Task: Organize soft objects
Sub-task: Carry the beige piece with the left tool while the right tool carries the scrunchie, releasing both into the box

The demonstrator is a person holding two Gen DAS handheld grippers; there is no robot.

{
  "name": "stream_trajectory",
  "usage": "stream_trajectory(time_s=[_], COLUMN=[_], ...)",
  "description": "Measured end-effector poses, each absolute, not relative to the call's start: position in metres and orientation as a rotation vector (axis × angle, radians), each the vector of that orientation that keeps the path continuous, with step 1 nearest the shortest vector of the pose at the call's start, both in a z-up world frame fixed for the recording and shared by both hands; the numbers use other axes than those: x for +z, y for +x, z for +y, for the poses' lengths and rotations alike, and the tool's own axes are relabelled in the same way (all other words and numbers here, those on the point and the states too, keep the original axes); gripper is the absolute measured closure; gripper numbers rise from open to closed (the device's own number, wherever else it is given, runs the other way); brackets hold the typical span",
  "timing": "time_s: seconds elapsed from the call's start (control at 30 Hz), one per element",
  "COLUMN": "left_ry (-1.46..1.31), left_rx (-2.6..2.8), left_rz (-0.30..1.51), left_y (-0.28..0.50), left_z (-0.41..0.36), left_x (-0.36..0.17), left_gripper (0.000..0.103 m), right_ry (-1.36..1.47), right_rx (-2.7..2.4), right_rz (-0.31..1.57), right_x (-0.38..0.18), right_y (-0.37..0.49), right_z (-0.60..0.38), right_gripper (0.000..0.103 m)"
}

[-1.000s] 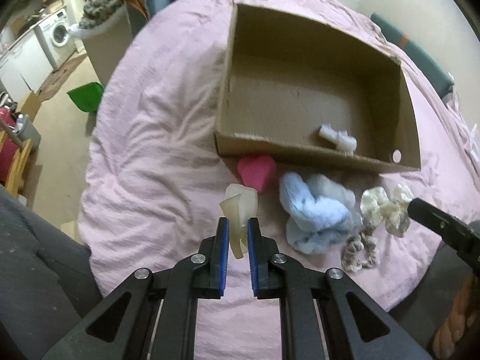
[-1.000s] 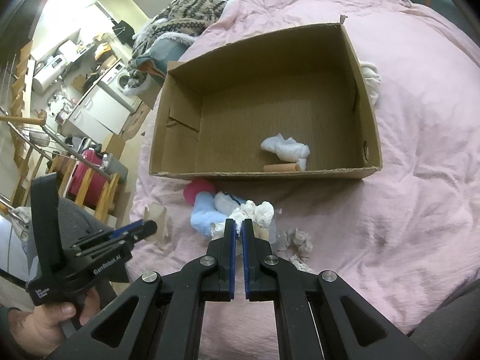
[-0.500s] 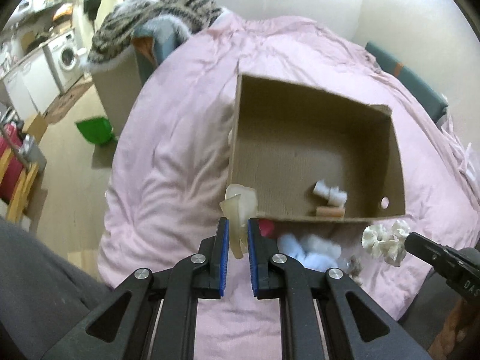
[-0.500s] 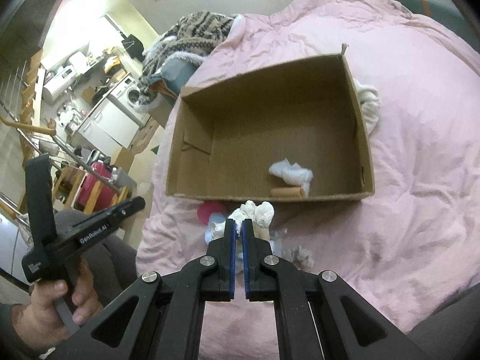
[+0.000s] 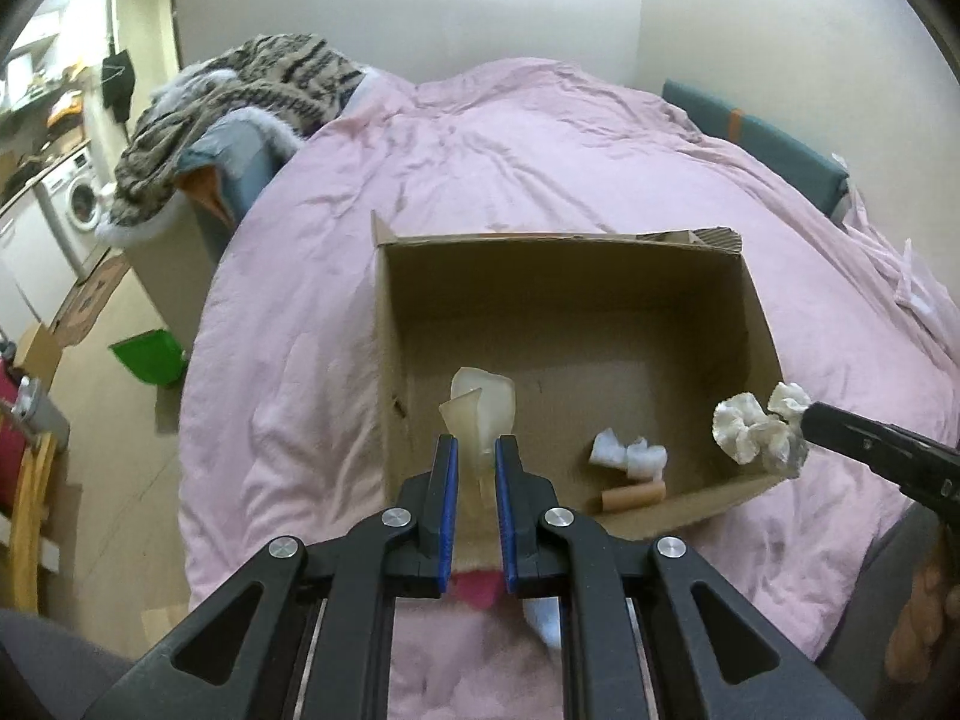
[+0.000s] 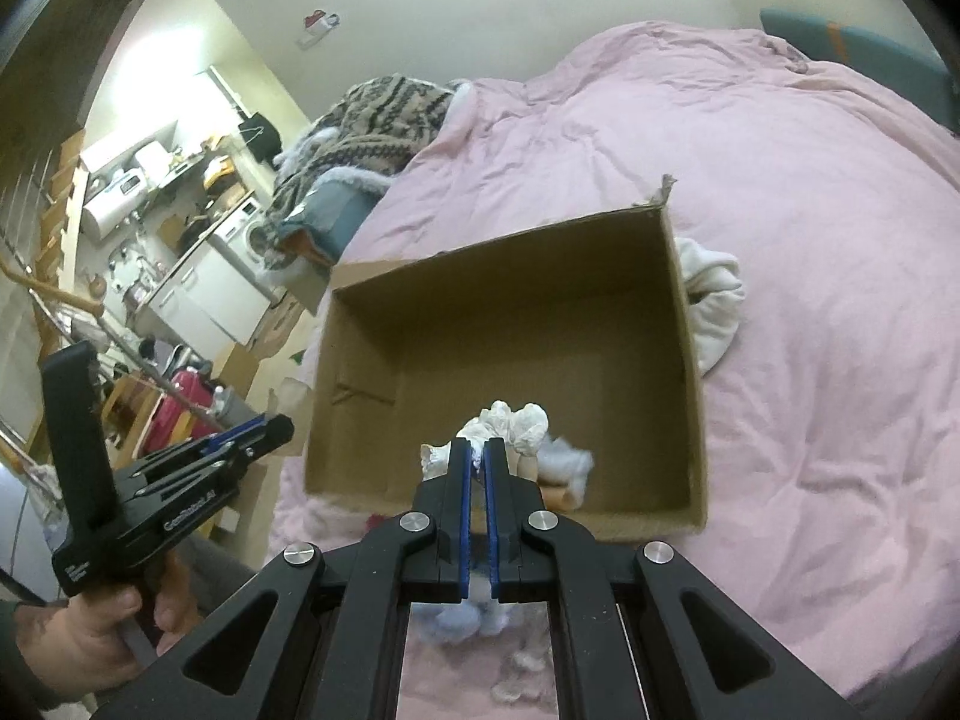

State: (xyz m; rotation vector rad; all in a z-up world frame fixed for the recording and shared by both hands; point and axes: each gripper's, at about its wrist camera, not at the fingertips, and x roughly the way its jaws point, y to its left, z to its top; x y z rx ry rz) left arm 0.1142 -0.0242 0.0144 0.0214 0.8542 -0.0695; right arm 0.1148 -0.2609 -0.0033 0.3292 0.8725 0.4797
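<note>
An open cardboard box lies on a pink duvet. My left gripper is shut on a pale cream soft piece, held over the box's near left corner. My right gripper is shut on a cream scrunchie, above the box's near right edge. A white fluffy item and a tan roll lie in the box. On the duvet in front of the box sit a pink item, a light blue fluffy item and another scrunchie.
A white cloth is bunched against the box's right wall. A striped knit blanket is heaped at the bed's far left. Left of the bed, bare floor holds a green bin. A person's hand grips the left tool.
Both grippers have risen and moved forward with their items, from over the pile on the duvet to over the box's near edge. The pile now sits under the fingers.
</note>
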Motion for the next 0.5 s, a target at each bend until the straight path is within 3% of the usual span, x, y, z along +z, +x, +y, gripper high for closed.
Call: stream_trajectory(time_s=[0.23, 0.5], left_ry=[-0.032, -0.076], left_rx=[-0.077, -0.069], left_rz=[0.944, 0.915], left_y=[0.126, 0.128], left_z=[-0.021, -0.019], left_x=[-0.027, -0.031], left_gripper=[0.092, 0.091], right_ry=[0.35, 0.325], right_rx=[0.429, 0.403], right_rz=[0.955, 0.987], right_x=[-0.036, -0.047], right_y=[0.128, 0.13], right_z=[-0.267, -0.263], right_gripper=[0.097, 0.097])
